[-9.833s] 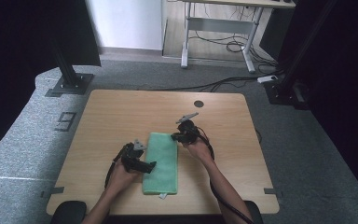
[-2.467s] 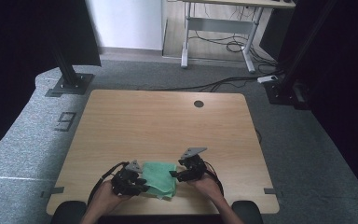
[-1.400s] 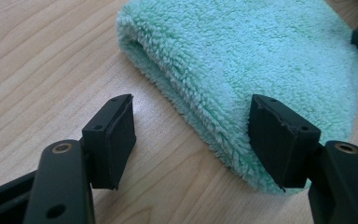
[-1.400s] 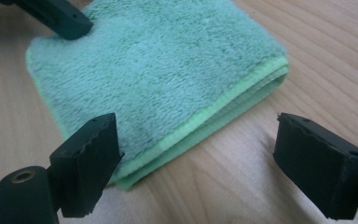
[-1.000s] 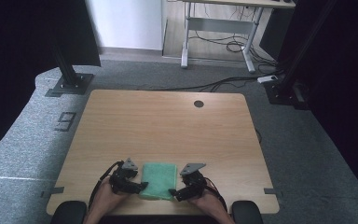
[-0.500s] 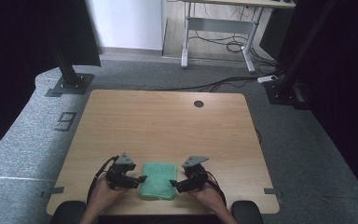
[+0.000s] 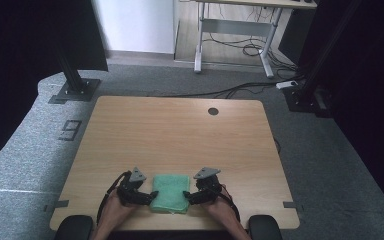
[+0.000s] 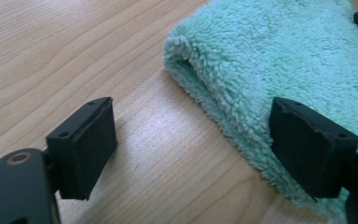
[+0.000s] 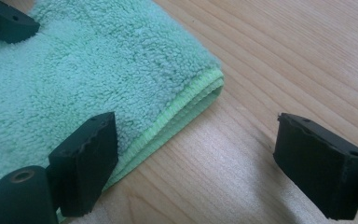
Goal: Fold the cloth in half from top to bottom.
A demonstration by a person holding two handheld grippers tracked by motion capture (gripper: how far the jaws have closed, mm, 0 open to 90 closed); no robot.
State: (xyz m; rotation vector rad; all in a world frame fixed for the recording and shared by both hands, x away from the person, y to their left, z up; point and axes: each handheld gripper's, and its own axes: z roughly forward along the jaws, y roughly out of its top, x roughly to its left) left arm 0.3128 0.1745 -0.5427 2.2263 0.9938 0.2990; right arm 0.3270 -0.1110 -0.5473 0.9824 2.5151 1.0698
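A folded green towel [image 7: 170,192] lies flat on the wooden table [image 7: 180,130] near its front edge. My left gripper [image 7: 147,197] rests at the towel's left side and my right gripper [image 7: 189,196] at its right side. In the left gripper view the left gripper [image 8: 196,144] has just been opening. Its jaws stand wide over bare wood, and the towel's [image 8: 279,60] rounded fold runs beside one jaw, not pinched. In the right gripper view the right gripper [image 9: 203,168] is open, with the towel's [image 9: 98,70] stitched corner by one jaw and untouched.
A round cable hole [image 7: 213,111] sits near the table's far edge. Black stand feet [image 7: 75,90] and floor cables [image 7: 240,90] lie beyond the table. A desk frame [image 7: 235,35] stands at the back of the room.
The towel, long and spread out in the oldest frame, now lies folded short by the front edge. Both grippers have come to its two sides. In the last second the hands barely shifted.
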